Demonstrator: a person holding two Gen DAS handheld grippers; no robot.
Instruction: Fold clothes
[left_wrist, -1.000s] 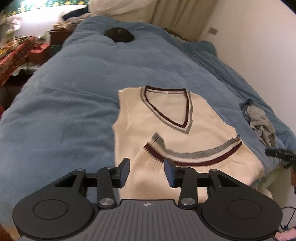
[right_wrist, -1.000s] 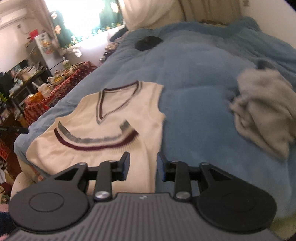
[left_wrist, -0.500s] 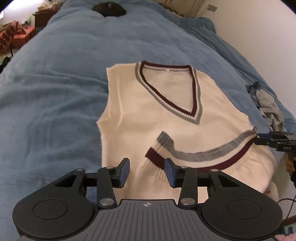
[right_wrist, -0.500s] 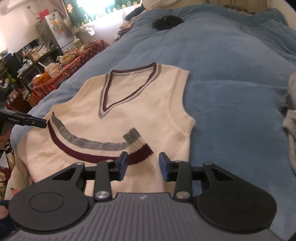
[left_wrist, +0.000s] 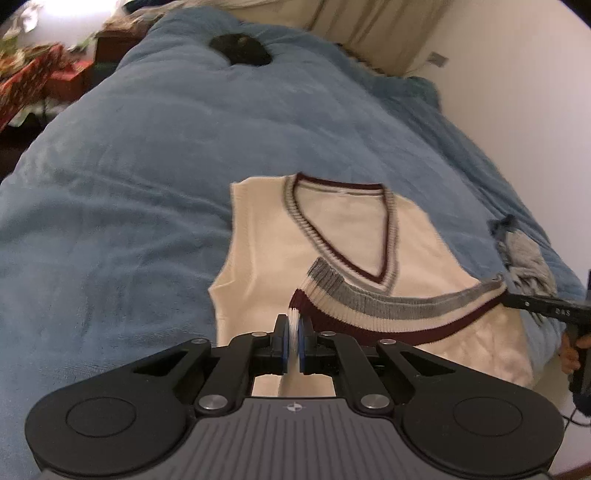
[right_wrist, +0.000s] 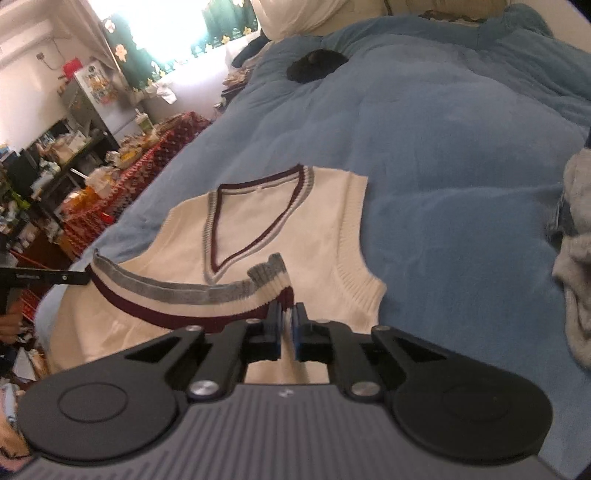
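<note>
Vest (left_wrist: 343, 236): cream knit, V-neck trimmed grey and maroon, lying front-up on the blue bedcover (left_wrist: 147, 166), neckline toward the far end of the bed.
Striped hem (left_wrist: 388, 304): grey, cream and maroon band, folded up over the vest's lower body, reaching just below the point of the V-neck.
Left tool (left_wrist: 294, 334): clenched on the hem's left corner, a sliver of white ribbing pinched between the blue pads; seen from the right wrist as a thin black bar (right_wrist: 48, 277) touching the hem's far end.
Right tool (right_wrist: 287, 330): jaws closing, pads pressing on the hem's right corner, white and maroon ribbing squeezed between them; seen from the left wrist as a dark bar (left_wrist: 543, 304) at the hem's other end.
Person's hand (left_wrist: 572, 350): partly visible, gripping the right tool's handle, beyond the vest's right edge.
Grey garment (right_wrist: 576, 258): crumpled heap on the bedcover, well apart from the vest, on its right.
Black item (left_wrist: 240, 48): dark lump on the bedcover far beyond the vest's neckline; kind cannot be told.
Cluttered table (right_wrist: 122, 173): red patterned cloth, off the bed on the vest's left.
</note>
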